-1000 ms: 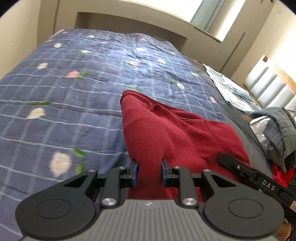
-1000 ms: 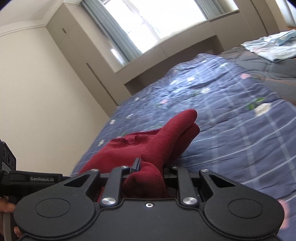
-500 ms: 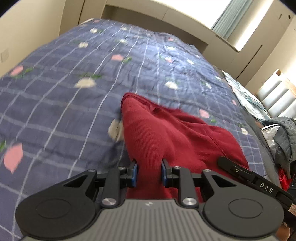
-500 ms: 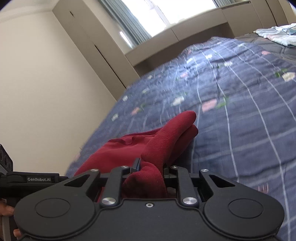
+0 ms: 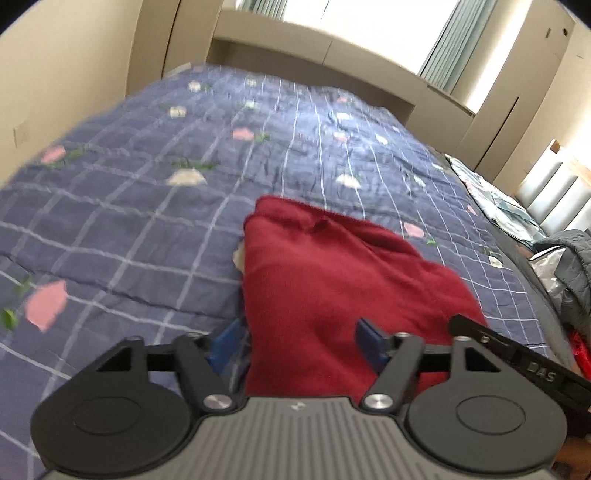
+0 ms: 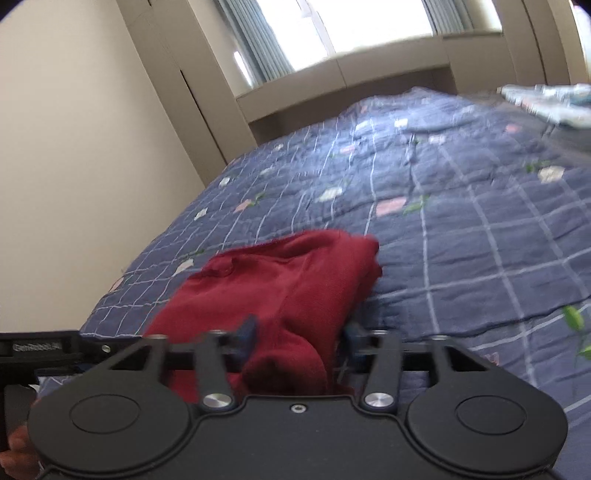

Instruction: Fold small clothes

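From the left wrist view, the left gripper (image 5: 299, 341) is hanging low over the bed, its jaws having just been opening; the blue pads (image 5: 371, 339) are standing wide, one at each side of the near edge of the red garment (image 5: 332, 273), which is lying between them without being pinched. The garment is resting folded on the blue checked quilt (image 5: 147, 206), its far edge pointing toward the window (image 5: 369, 26). At the right edge the black body of the other tool is poking in, and beyond it a grey heap of clothing (image 5: 569, 258) is sitting off the side of the bed.

From the right wrist view, the right gripper (image 6: 295, 339) is likewise spreading, its jaws having just been opening. A thick roll of the red cloth is bunching up between the fingers; the picture is blurred, but the pads seem to be standing clear of it. The garment is lying on the quilt near the wall-side edge of the bed. A pale patterned cloth (image 6: 546, 99) is lying far off at the upper right.
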The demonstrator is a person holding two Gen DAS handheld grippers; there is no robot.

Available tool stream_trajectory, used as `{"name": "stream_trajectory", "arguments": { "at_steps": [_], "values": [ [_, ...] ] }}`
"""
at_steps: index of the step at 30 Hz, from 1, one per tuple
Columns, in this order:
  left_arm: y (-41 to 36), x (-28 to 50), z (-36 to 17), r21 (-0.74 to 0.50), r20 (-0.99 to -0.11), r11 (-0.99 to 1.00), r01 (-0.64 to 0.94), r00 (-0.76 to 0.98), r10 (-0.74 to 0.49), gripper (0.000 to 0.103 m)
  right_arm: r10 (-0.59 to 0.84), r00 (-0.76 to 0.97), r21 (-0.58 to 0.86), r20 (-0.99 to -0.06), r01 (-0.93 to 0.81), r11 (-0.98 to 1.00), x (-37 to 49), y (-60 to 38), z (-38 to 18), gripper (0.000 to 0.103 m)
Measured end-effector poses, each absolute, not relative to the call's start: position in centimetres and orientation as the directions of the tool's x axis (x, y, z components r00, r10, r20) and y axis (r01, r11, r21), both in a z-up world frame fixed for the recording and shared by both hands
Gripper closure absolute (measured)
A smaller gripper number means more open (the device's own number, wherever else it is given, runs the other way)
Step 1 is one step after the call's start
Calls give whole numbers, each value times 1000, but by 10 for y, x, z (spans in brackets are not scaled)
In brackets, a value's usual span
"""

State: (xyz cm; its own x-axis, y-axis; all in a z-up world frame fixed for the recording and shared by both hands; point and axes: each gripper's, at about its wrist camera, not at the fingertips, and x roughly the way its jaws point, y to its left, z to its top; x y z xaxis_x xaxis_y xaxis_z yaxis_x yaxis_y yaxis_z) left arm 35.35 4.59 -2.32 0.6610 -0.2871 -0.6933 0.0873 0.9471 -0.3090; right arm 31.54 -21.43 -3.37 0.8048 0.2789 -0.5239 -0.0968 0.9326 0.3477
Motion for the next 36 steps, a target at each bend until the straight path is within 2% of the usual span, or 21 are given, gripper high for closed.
{"name": "stream_trajectory", "arguments": {
  "at_steps": [2, 3, 12, 25, 36],
  "values": [
    [46, 343, -13, -284, -678, 955, 91, 685, -267, 20, 266, 824, 324, -501, -107, 940, 304, -212, -25, 31],
    [47, 338, -8, -277, -670, 956, 93, 694, -262, 18, 258, 834, 311, -488, -111, 944, 297, -211, -19, 26],
    [56, 271, 30, -233, -596, 968, 90, 774, -215, 2, 230, 904, 215, -359, -160, 964, 220, -199, 32, 2],
    [77, 151, 28, -150, -539, 989, 8, 838, -88, 0, 220, 925, 161, -309, -178, 971, 105, -191, 37, 1],
    [76, 93, 14, -130, -497, 992, 6, 865, -70, 0, 175, 948, 130, -267, -145, 981, 45, -189, 23, 1]
  ]
}}
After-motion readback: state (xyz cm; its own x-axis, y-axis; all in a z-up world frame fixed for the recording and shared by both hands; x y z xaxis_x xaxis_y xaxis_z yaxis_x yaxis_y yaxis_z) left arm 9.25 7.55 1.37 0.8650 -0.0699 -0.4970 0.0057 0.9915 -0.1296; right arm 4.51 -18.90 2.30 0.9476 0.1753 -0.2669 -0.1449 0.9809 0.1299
